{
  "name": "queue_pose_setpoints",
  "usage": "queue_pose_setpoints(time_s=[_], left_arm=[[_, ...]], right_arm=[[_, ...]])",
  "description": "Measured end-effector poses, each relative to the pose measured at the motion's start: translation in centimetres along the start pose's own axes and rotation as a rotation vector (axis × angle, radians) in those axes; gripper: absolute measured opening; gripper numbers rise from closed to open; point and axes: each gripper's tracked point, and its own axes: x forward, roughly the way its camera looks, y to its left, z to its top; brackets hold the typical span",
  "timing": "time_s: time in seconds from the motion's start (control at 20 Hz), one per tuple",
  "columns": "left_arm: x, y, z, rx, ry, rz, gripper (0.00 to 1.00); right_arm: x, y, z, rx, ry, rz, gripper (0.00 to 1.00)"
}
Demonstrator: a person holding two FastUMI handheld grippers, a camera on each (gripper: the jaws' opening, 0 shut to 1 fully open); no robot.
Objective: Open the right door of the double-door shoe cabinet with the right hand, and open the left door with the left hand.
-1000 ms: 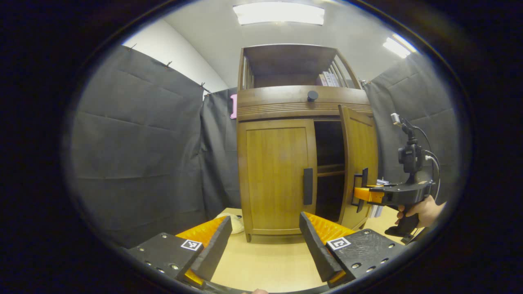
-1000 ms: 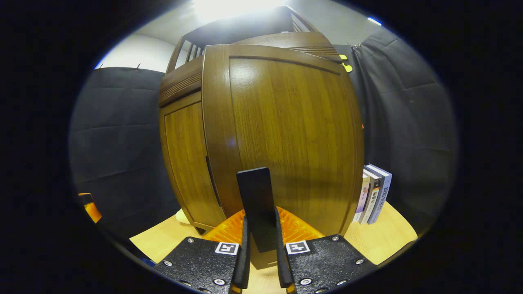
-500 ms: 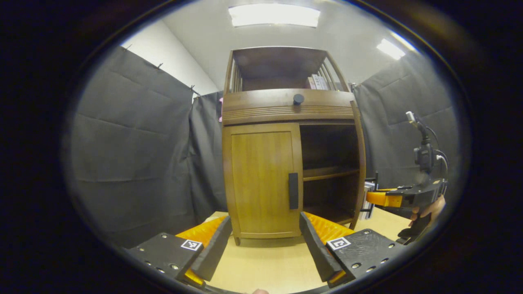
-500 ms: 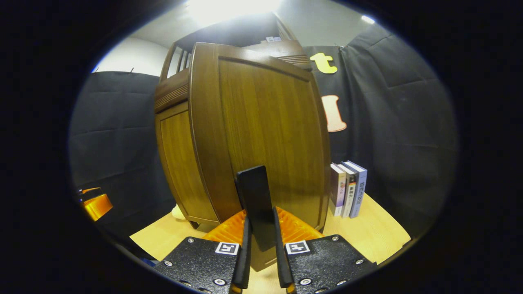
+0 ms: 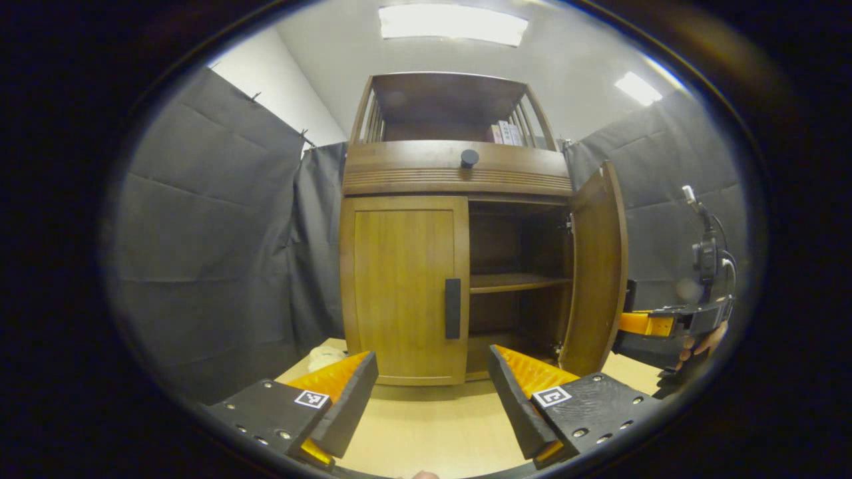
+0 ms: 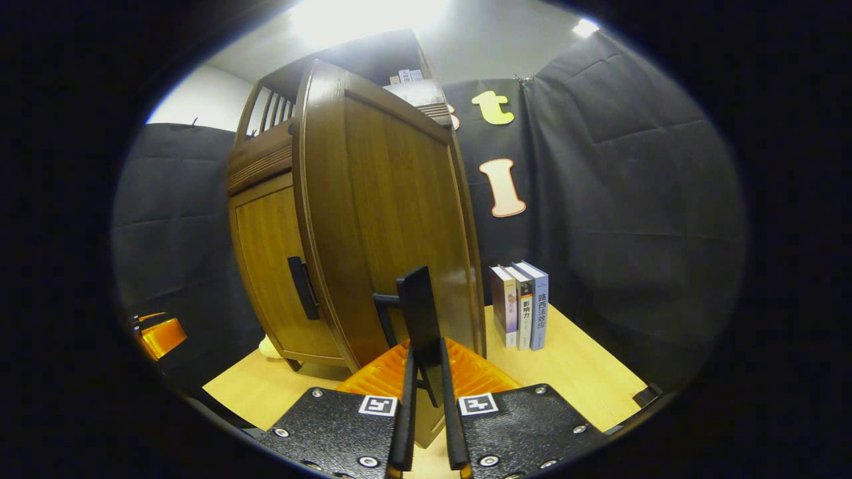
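The cabinet (image 5: 459, 226) is standing on the wooden table (image 5: 432, 426), straight ahead in the left gripper view. Its right door (image 5: 596, 266) is hanging wide open, swung out past the cabinet's right side, and the shelf (image 5: 509, 283) inside is showing in the dark opening. The left door (image 5: 403, 289) is sitting shut, its dark handle (image 5: 452, 308) upright at the inner edge.

The left gripper (image 5: 432, 379) is hovering in front of the cabinet, fingers spread wide and holding nothing, well short of that handle.

Over in the right gripper view, the right gripper (image 6: 424, 399) is clamping the right door's handle (image 6: 421, 319), both fingers pressing on the dark bar with only the bar between them. A hand (image 5: 699, 342) is gripping that tool at the far right of the left gripper view.

Three books (image 6: 522, 305) are standing upright on the table just beside the open door, against the black cloth wall (image 6: 632, 199).
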Motion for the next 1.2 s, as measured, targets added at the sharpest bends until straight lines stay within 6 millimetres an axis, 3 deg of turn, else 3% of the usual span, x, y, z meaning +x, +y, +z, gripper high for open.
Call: queue_pose_setpoints(time_s=[0.05,0.2,0.25,0.75,0.8,0.85,0.95,1.0,1.05,1.1,1.15,1.2], left_arm=[[-0.1,0.0,0.0,0.001,-0.002,-0.003,0.97],[-0.1,0.0,0.1,0.012,0.000,-0.008,0.89],[-0.1,0.0,0.0,0.014,-0.002,-0.008,1.00],[0.0,-0.5,-0.2,0.016,0.013,-0.038,1.00],[0.0,-0.5,-0.2,0.014,0.017,-0.044,1.00],[0.0,-0.7,-0.3,0.013,0.019,-0.049,1.00],[0.3,-0.8,-0.3,0.010,0.018,-0.058,1.00],[0.5,-0.8,-0.2,0.009,0.018,-0.060,1.00],[0.6,-1.0,-0.2,0.009,0.020,-0.066,0.89],[0.8,-1.0,-0.1,0.011,0.020,-0.072,1.00],[0.9,-0.9,0.0,0.016,0.019,-0.073,1.00],[1.2,-0.9,0.1,0.018,0.016,-0.076,0.96]], right_arm=[[-0.2,-0.5,0.0,0.000,0.001,-0.009,0.17],[-0.9,-2.5,0.1,0.000,0.001,-0.050,0.14],[-1.1,-3.3,0.2,-0.003,0.001,-0.067,0.18],[-3.6,-8.6,1.1,0.001,-0.023,-0.166,0.17],[-4.0,-9.1,1.1,-0.012,-0.028,-0.180,0.10],[-4.3,-9.8,1.3,-0.023,-0.032,-0.200,0.18],[-4.8,-11.2,1.8,-0.016,-0.044,-0.235,0.19],[-5.0,-11.7,2.1,-0.004,-0.051,-0.245,0.26],[-5.3,-11.7,2.5,0.009,-0.059,-0.235,0.17],[-5.7,-11.4,2.8,0.018,-0.068,-0.220,0.26],[-6.2,-11.7,3.1,0.008,-0.079,-0.240,0.35],[-6.7,-12.7,3.3,-0.008,-0.091,-0.260,0.52]])
